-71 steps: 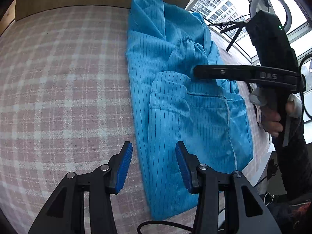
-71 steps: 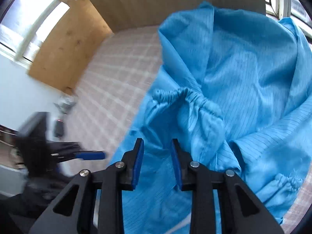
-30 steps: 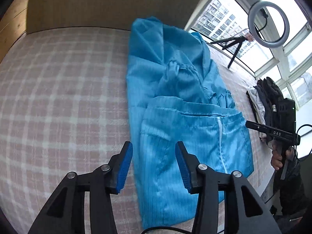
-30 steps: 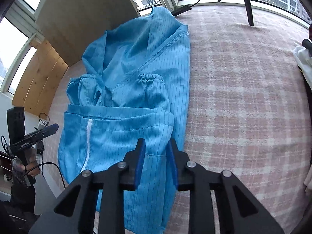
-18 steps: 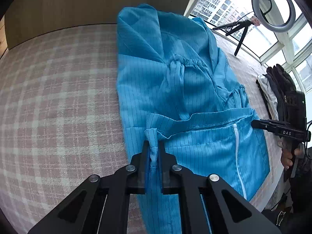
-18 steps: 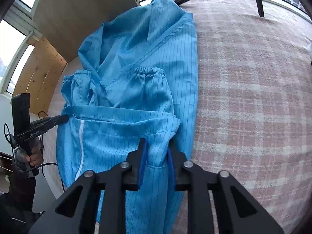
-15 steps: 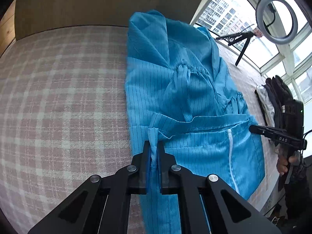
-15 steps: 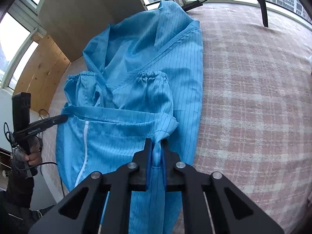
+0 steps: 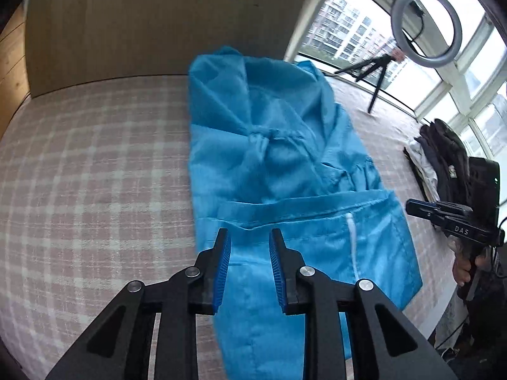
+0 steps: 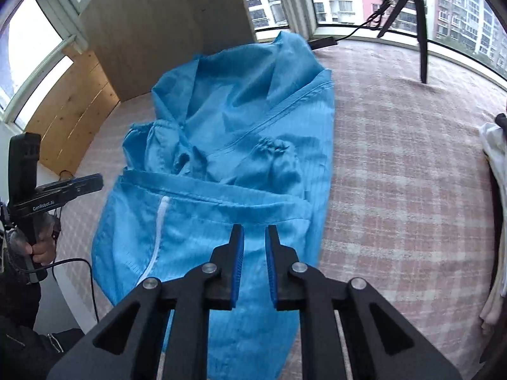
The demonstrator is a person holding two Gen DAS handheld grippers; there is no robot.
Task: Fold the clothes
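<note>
A blue striped garment [image 9: 269, 145] lies lengthwise on the pink plaid cover [image 9: 95, 174]. Its lower part is folded up, and the hem [image 9: 301, 202] lies across the gathered sleeve cuffs. My left gripper [image 9: 248, 232] hovers over the left end of that fold with its jaws opening; no cloth is pinched between the blue pads. In the right wrist view the same garment [image 10: 237, 126] shows its white zipper [image 10: 160, 221]. My right gripper [image 10: 254, 228] hangs above the fold's right end, its jaws opening slightly and holding nothing.
A ring light [image 9: 424, 22] on a tripod [image 9: 377, 72] stands by the windows. A pile of dark and white clothes [image 9: 443, 158] lies at the cover's right edge. A wooden panel [image 10: 73, 107] stands behind. A cable [image 10: 88, 272] hangs at the near left edge.
Both grippers were shut on the corners of the folded-up hem; now both have let go and stand apart from it. The hem lies flat over the sleeves.
</note>
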